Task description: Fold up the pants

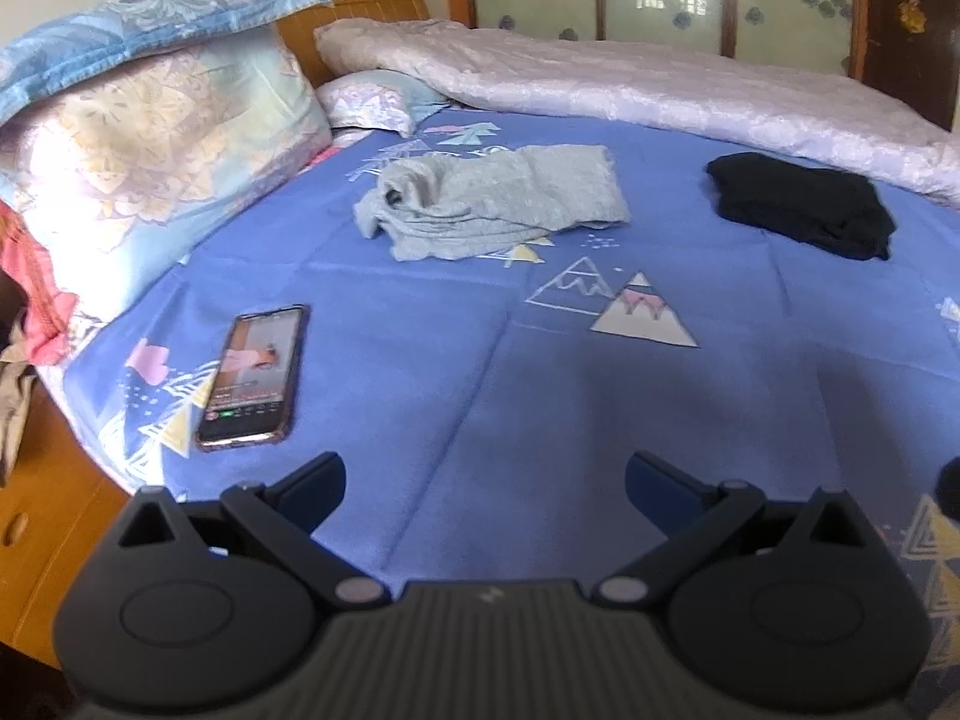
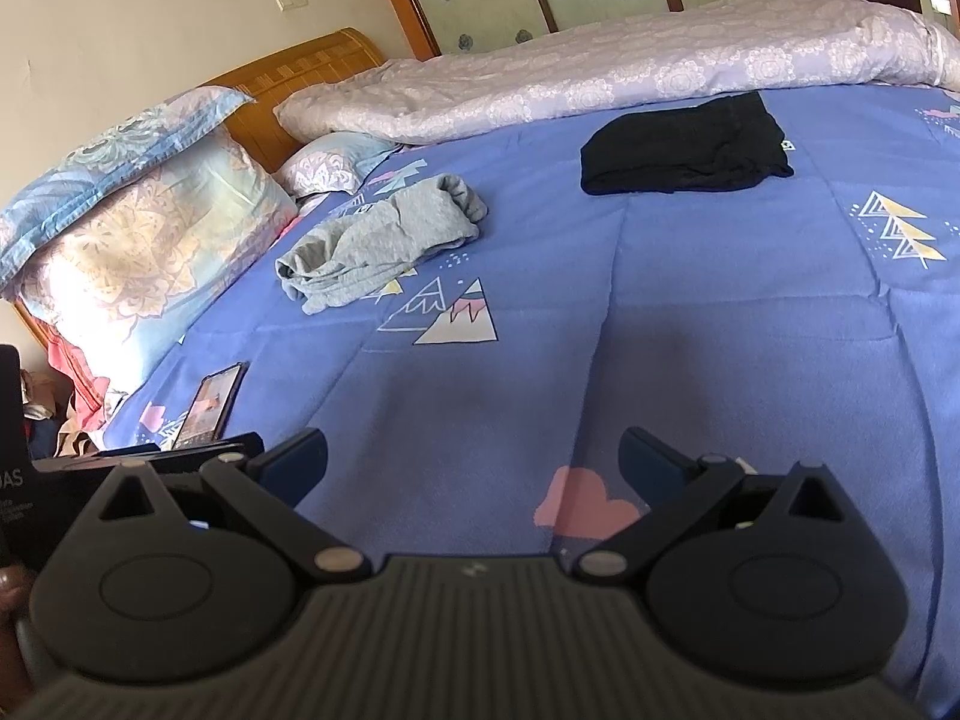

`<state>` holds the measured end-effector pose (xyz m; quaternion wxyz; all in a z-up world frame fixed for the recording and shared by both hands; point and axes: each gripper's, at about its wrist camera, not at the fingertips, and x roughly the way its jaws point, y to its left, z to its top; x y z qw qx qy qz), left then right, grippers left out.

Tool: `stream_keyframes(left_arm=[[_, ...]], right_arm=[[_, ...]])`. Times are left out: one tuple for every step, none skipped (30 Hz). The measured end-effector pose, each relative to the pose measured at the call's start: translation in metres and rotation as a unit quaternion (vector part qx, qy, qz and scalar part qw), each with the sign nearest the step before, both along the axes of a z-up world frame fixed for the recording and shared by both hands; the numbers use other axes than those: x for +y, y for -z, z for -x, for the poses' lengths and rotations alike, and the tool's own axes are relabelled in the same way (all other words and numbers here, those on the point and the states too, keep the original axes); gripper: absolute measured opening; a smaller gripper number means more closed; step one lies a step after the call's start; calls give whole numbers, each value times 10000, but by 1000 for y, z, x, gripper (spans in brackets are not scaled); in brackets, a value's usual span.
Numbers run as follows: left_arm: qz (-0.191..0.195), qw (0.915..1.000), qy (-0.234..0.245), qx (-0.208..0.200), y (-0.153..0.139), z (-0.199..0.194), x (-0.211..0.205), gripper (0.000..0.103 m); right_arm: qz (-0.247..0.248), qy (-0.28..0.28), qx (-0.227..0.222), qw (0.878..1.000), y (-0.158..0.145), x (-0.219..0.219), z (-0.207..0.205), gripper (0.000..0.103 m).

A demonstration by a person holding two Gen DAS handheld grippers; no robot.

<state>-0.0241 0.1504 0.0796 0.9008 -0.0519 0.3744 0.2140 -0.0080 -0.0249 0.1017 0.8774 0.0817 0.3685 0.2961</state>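
Hovering empty over bare blue bedsheet, the left gripper and the right gripper both stood spread wide, holding nothing. Phone: flat near the bed's edge, just ahead-left of the left gripper. Grey pants: farther out, mid-bed toward the pillows, bunched and creased, apparently unfolded; long axis roughly across the left view, rumpled open end toward the pillows. Black garment: well apart to the right beside the quilt, looked already folded into a compact stack. Judged: one item done, grey pair remaining.
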Motion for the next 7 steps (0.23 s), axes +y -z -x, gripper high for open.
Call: stream_keyframes(left_arm=[[56, 10000, 49, -33, 0, 1, 0, 103], [95, 9999, 81, -33, 0, 1, 0, 103], [116, 9999, 101, -35, 1, 1, -1, 103], [141, 9998, 115, -38, 1, 1, -1, 103], [171, 9998, 122, -41, 1, 1, -1, 103], [213, 9997, 138, -57, 1, 1, 0, 103], [259, 9995, 152, -70, 1, 0, 0, 103]], right_arm=[[3, -1, 2, 10000, 0, 0, 0, 103], [6, -1, 1, 10000, 0, 0, 0, 103], [5, 1, -1, 10000, 0, 0, 0, 103], [8, 1, 0, 10000, 0, 0, 0, 103], [8, 1, 1, 10000, 1, 0, 0, 103], [9, 0, -2, 10000, 1, 0, 0, 103], [11, 1, -6, 10000, 0, 0, 0, 103]])
